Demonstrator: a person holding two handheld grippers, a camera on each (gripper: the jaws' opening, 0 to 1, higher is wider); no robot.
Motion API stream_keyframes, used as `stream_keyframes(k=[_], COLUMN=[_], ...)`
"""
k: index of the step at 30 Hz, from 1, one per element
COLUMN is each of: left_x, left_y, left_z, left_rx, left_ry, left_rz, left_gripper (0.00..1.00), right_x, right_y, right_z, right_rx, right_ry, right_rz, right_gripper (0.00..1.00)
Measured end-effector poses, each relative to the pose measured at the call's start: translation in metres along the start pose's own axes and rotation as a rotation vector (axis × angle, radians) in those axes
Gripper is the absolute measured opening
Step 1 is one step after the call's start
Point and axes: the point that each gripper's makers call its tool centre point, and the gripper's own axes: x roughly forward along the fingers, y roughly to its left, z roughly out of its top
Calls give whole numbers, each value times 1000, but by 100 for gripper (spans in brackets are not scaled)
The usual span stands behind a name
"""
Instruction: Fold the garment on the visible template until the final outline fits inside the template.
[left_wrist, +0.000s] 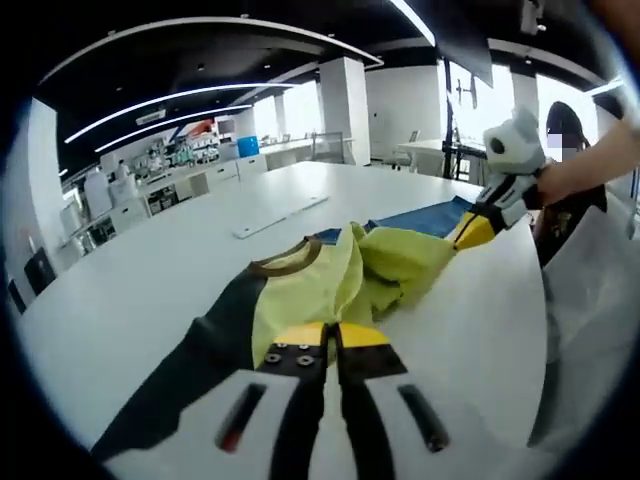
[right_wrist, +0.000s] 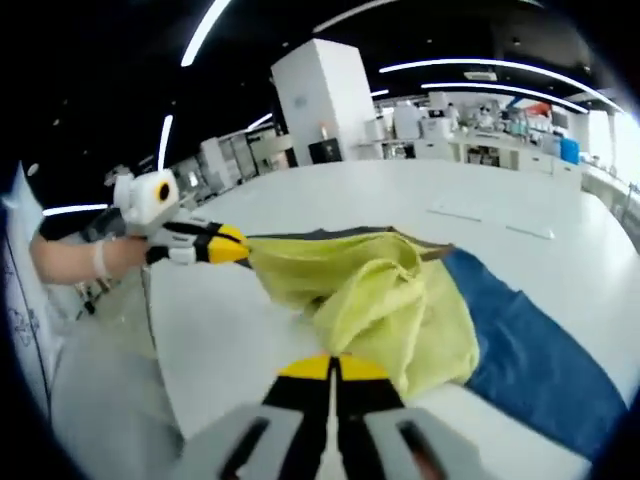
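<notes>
A yellow-green garment (left_wrist: 320, 285) with a brown collar (left_wrist: 290, 260) and a dark sleeve (left_wrist: 190, 360) lies bunched on the white table (left_wrist: 160, 270). My left gripper (left_wrist: 330, 335) is shut on its yellow cloth at the near edge. My right gripper (left_wrist: 475, 230) comes in from the right, pinching the garment's far end. In the right gripper view, the right gripper (right_wrist: 330, 368) is shut on the crumpled yellow cloth (right_wrist: 390, 300), and the left gripper (right_wrist: 228, 245) holds the opposite edge. A flat blue panel (right_wrist: 530, 350) spreads beside the yellow cloth; I cannot tell whether it is garment or mat.
A thin white strip (left_wrist: 280, 215) lies flat farther back on the table. A person's hand (left_wrist: 575, 170) and arm hold the right gripper at the table's edge. Desks, cabinets and a white pillar (right_wrist: 320, 100) stand beyond the table.
</notes>
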Motion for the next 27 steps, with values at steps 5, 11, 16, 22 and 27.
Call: stream_keyframes(k=[5,11,16,22,27], left_x=[-31,-68,-95,-117,-132], left_y=[2,2,3,8,-7], left_z=[2,4,3,-7,-15], left_rx=[18,34,10,17,64], left_ry=[-1,11,14,27,59], left_rz=[18,35,62,63,19], left_gripper=[0,0,0,0,0], right_x=[-30,-63,-84,-102,-112], right_y=[-2,-4,-8,-4,17], right_z=[4,4,9,10,-6], right_rx=[-53,-129,-166,-254,-405], right_ry=[3,20,14,38,125], right_rz=[-31,-54,-80,-95,-68], right_gripper=[0,0,0,0,0])
